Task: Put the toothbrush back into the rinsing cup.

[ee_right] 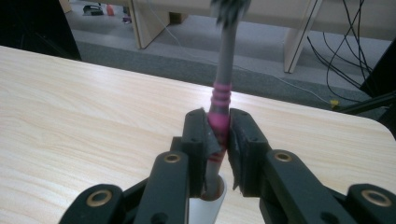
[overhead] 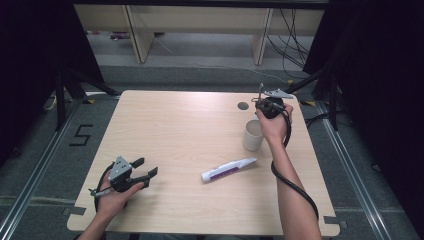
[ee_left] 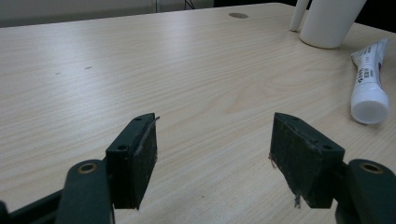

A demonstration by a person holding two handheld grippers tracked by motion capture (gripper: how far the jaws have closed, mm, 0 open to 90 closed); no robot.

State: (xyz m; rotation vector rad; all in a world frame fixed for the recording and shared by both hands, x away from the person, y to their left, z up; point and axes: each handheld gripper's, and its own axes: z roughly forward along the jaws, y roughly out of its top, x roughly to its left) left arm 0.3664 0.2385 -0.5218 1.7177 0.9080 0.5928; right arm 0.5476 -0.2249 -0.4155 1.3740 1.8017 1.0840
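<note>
R gripper (ee_right: 218, 140): pinching toothbrush (ee_right: 223, 74) upright, over cup (overhead: 253, 135), right of centre.
L gripper (ee_left: 212, 149): spread, nothing between, lower left (overhead: 145, 170).
Tube (overhead: 227, 169): flat on table (overhead: 175, 130), below cup.

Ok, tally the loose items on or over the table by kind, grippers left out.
Cup: 1, white, standing on the table
Toothpaste tube: 1, white and purple, lying flat
Toothbrush: 1, grey and pink, clamped in the right gripper above the cup
Total: 3
</note>
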